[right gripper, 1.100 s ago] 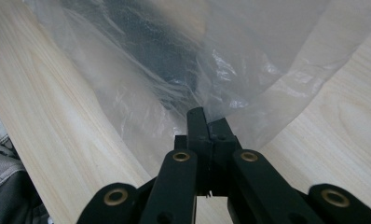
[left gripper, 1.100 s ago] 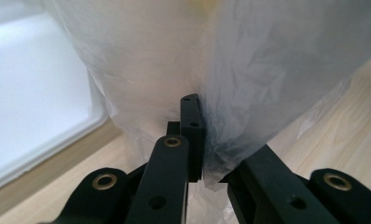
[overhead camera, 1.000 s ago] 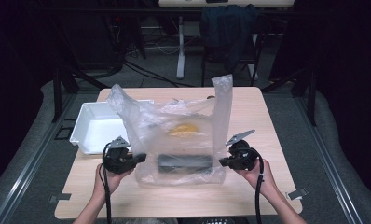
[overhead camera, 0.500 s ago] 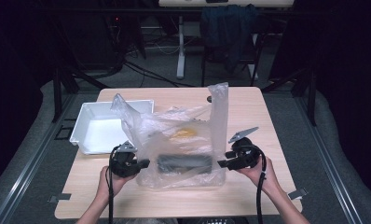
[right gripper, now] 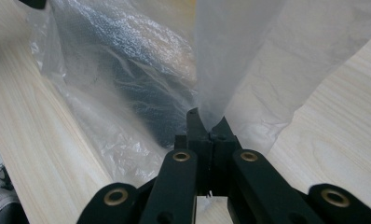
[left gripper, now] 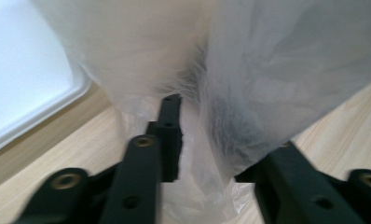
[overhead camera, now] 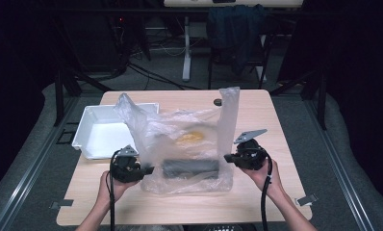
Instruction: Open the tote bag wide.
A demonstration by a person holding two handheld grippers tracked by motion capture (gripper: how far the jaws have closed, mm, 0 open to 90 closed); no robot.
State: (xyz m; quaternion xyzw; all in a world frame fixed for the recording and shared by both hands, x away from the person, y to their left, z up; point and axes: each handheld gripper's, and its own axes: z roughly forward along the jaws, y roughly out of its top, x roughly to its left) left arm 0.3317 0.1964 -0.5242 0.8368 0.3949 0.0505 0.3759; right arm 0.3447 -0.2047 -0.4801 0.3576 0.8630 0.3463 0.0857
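Fingers of the left gripper (overhead camera: 148, 170), apart, have slid in against the plastic bag (overhead camera: 189, 144), while the right gripper (overhead camera: 228, 158) stays clamped on its handle, so a two-sided hold looks close.

Left claw (overhead camera: 148, 170) parted, right claw (overhead camera: 226, 158) clamped

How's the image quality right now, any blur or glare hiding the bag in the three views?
High view: dim room, table lit evenly, plastic bag soft but readable. Left gripper view: jaws smeared by blur, bag washed out, white tray overexposed. Right gripper view: sharpest; sheen on the film, jaws closed on its edge.
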